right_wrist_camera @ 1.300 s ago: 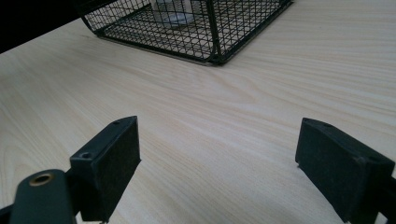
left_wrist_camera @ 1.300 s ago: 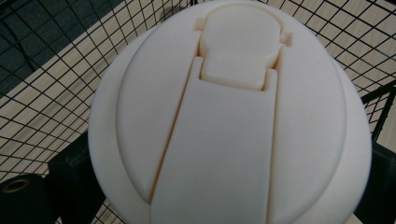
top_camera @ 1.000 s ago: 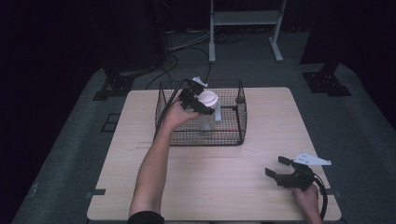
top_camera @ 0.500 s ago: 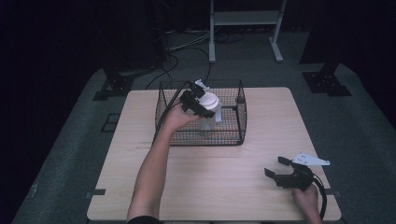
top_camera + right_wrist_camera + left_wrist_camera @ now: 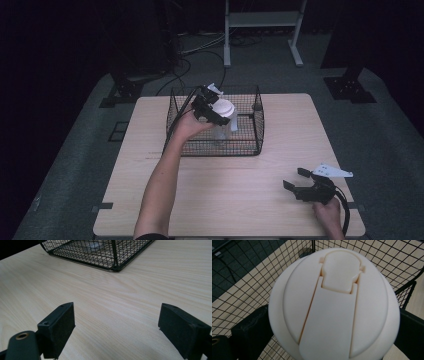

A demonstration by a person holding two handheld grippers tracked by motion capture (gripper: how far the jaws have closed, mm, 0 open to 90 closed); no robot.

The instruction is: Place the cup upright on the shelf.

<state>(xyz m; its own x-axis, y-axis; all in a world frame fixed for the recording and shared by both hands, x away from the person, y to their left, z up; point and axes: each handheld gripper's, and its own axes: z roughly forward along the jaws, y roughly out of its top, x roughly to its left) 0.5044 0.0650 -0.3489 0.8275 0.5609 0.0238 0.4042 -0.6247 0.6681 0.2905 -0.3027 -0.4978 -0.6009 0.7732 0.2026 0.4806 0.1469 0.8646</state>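
A white-lidded cup (image 5: 334, 307) is pinched by the left gripper (image 5: 214, 111) above the wire basket (image 5: 257, 131), presumably for placement. The right gripper (image 5: 304, 183) is rested spread near the table's (image 5: 280, 165) front right corner.

black two-jaw grippers (image 5: 296, 181), trailing black cables

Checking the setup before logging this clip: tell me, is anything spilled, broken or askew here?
Nothing stands out. The left gripper holds a white-lidded cup over the wire basket, lid flap closed. The right gripper rests open on the bare wooden table.
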